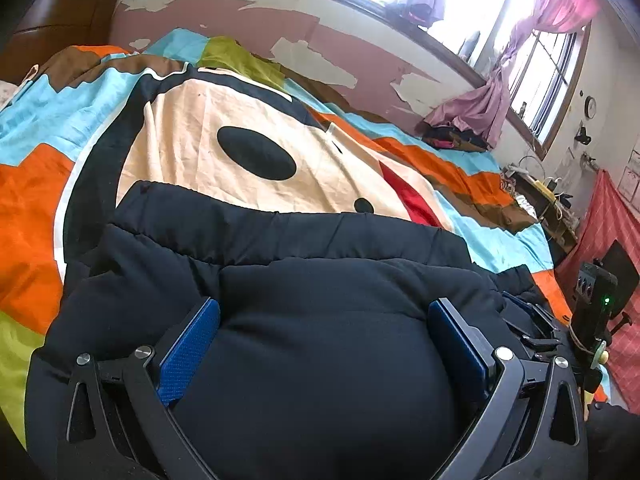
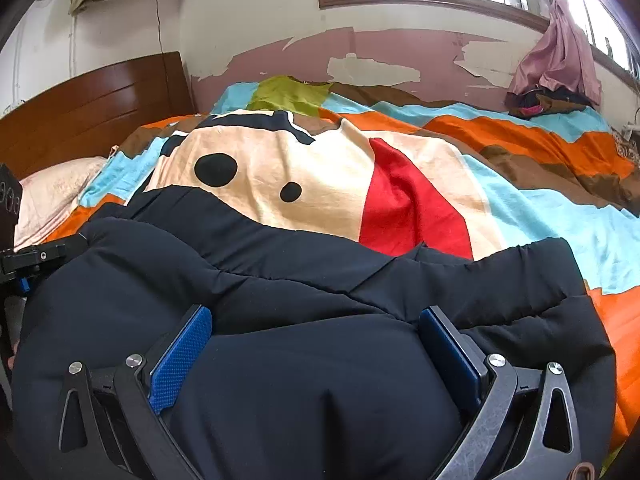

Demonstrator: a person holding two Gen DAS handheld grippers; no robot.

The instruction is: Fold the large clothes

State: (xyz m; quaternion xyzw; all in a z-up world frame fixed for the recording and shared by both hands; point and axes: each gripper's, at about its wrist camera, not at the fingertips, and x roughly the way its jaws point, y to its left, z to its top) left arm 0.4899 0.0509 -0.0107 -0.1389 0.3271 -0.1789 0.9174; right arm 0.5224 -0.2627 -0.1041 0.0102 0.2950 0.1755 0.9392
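Note:
A large black padded jacket lies bunched on the bed; it also fills the lower part of the right wrist view. My left gripper has its jaws wide apart, and a thick puffy fold of the jacket bulges between the blue pads. My right gripper is also wide apart, with a thick fold of the jacket between its blue pads. The other gripper shows at the right edge of the left wrist view and at the left edge of the right wrist view.
The bed carries a colourful cartoon-print duvet. A wooden headboard and a pillow are at the left. A peeling wall, windows and pink curtains stand behind. Dark clothes lie at the far corner.

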